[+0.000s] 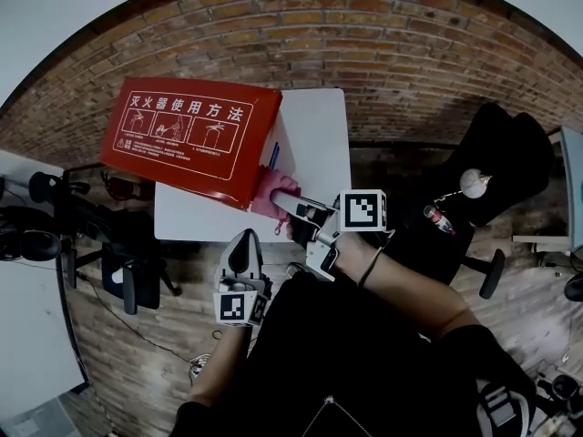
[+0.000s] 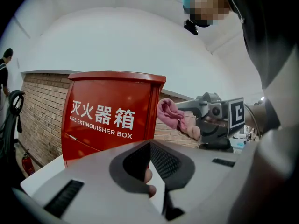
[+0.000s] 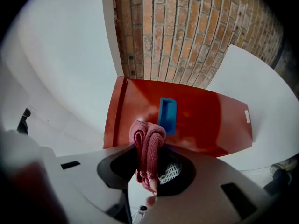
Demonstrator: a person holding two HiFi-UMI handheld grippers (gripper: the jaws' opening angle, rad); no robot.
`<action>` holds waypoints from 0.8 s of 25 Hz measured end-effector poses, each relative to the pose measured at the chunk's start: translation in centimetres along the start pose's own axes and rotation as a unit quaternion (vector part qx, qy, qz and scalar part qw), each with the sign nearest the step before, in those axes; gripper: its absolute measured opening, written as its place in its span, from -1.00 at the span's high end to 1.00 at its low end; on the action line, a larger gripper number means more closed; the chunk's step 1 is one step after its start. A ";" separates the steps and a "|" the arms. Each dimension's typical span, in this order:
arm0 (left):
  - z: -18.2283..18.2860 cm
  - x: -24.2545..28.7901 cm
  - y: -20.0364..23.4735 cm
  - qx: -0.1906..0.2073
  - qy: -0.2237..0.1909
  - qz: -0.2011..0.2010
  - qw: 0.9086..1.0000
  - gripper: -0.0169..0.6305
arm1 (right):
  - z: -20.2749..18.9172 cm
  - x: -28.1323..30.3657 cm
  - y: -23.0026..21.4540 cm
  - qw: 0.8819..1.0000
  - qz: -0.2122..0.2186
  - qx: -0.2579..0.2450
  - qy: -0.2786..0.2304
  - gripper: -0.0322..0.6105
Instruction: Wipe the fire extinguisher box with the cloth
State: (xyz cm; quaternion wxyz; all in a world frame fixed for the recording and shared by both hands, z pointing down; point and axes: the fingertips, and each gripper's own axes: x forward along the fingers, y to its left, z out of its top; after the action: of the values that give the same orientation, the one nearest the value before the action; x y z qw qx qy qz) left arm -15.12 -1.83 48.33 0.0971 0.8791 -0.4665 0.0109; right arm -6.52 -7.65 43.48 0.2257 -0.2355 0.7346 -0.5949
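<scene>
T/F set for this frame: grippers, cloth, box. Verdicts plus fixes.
1. The right gripper has its jaws shut on the pink cloth. True.
2. The left gripper is clamped on the box. False: it sits apart from the fire extinguisher box, jaws together on nothing.
3. The box is blue with a red handle. False: the box is red and its handle is blue.
4. The box stands on a white table. True.
</scene>
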 end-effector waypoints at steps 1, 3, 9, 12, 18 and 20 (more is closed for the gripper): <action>-0.1 0.0 0.1 0.000 0.002 -0.001 1.000 0.85 | -0.2 -0.1 -0.4 1.000 -0.008 0.008 -0.002 0.58; -0.2 -0.1 0.1 -0.003 0.006 -0.002 1.000 0.85 | -0.6 -0.3 -1.4 0.999 -0.030 0.024 -0.005 0.58; -0.2 -0.1 0.0 -0.001 0.010 -0.006 1.000 0.85 | -0.9 -0.5 -2.6 0.999 -0.045 0.029 -0.009 0.58; -0.2 -0.2 -0.1 -0.002 0.013 -0.011 1.000 0.85 | -1.1 -0.5 -3.1 0.998 -0.051 0.026 -0.009 0.58; -0.3 -0.5 -0.2 0.005 0.016 -0.014 1.000 0.85 | -1.7 -0.8 -5.1 0.997 -0.074 0.036 -0.011 0.58; -0.2 -0.5 -0.3 0.000 0.017 -0.015 1.000 0.85 | -2.0 -0.9 -5.8 0.996 -0.078 0.043 -0.013 0.58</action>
State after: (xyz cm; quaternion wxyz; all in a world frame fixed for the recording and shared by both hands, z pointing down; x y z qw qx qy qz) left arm -15.17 -1.21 48.43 0.1047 0.8858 -0.4515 0.0246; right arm -6.57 -6.65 49.62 0.1978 -0.2900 0.6844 -0.6391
